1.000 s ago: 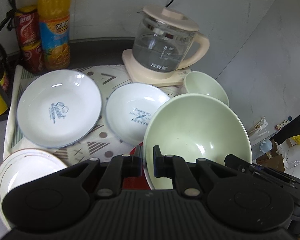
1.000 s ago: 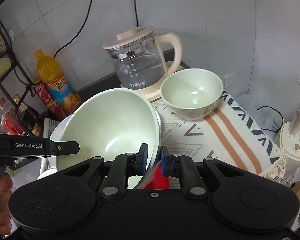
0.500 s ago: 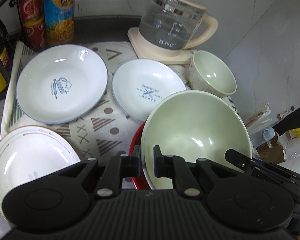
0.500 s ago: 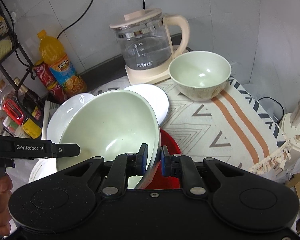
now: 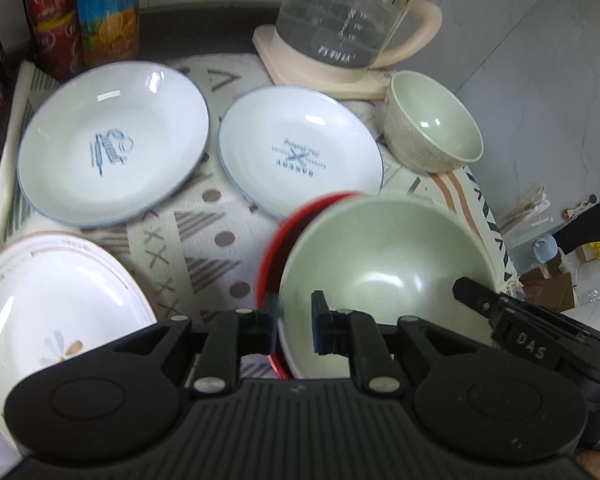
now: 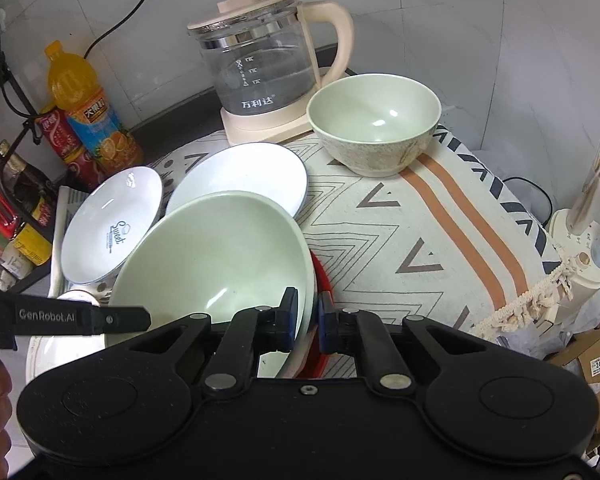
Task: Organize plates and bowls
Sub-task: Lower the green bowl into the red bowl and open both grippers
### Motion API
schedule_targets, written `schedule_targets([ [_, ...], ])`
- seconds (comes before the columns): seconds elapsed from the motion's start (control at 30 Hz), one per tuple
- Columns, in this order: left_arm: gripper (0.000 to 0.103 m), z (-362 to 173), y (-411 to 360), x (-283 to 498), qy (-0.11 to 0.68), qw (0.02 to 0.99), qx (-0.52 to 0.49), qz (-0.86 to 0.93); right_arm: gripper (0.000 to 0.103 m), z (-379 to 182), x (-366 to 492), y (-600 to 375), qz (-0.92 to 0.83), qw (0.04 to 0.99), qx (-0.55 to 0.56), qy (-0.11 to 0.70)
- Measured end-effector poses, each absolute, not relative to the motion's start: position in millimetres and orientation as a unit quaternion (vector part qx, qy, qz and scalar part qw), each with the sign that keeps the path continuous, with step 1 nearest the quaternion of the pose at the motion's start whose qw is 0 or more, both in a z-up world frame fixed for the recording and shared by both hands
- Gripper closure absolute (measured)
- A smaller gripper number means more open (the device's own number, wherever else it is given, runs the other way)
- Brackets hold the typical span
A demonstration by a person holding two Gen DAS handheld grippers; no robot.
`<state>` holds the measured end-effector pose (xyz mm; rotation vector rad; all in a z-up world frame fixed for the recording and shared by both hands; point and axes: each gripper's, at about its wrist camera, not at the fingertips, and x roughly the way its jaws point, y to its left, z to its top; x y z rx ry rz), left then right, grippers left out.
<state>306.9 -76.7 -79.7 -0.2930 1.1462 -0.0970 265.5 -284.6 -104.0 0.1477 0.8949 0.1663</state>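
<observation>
Plates sit on the cloth (image 5: 204, 248) from nine to twelve o'clock. Your left gripper (image 5: 294, 328) pinches the big green bowl (image 5: 384, 276) by its near rim over a red plate (image 5: 268, 264); your right gripper (image 6: 307, 320) pinches its other edge. At one o'clock stands the small bowl (image 5: 432, 132).

Patterned cloth (image 6: 440, 216) carries two white plates (image 5: 112, 140) (image 5: 300, 152), small bowl (image 6: 374, 124), kettle base (image 6: 260, 128).
</observation>
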Motion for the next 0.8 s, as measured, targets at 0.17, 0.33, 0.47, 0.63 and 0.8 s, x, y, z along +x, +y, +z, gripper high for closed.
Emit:
schedule_targets([
  [0.17, 0.087, -72, -68, 311, 0.532, 0.834, -0.142, -0.035, 0.092, -109, 271, -282, 0.074, 0.896, 0.066, 0.433],
  [0.33, 0.073, -71, -60, 315, 0.529, 0.836, -0.146, -0.019, 0.084, -110, 279, -283, 0.084, 0.886, 0.090, 0.448],
  [0.47, 0.062, -69, -62, 319, 0.525, 0.839, -0.144, -0.011, 0.064, -100, 279, -286, 0.095, 0.893, 0.090, 0.431],
  [0.63, 0.052, -66, -71, 331, 0.519, 0.843, -0.139, -0.014, 0.055, -94, 286, -298, 0.090, 0.894, 0.106, 0.427],
  [0.8, 0.033, -61, -83, 346, 0.508, 0.851, -0.135, -0.010, 0.047, -91, 296, -311, 0.085, 0.896, 0.118, 0.419],
])
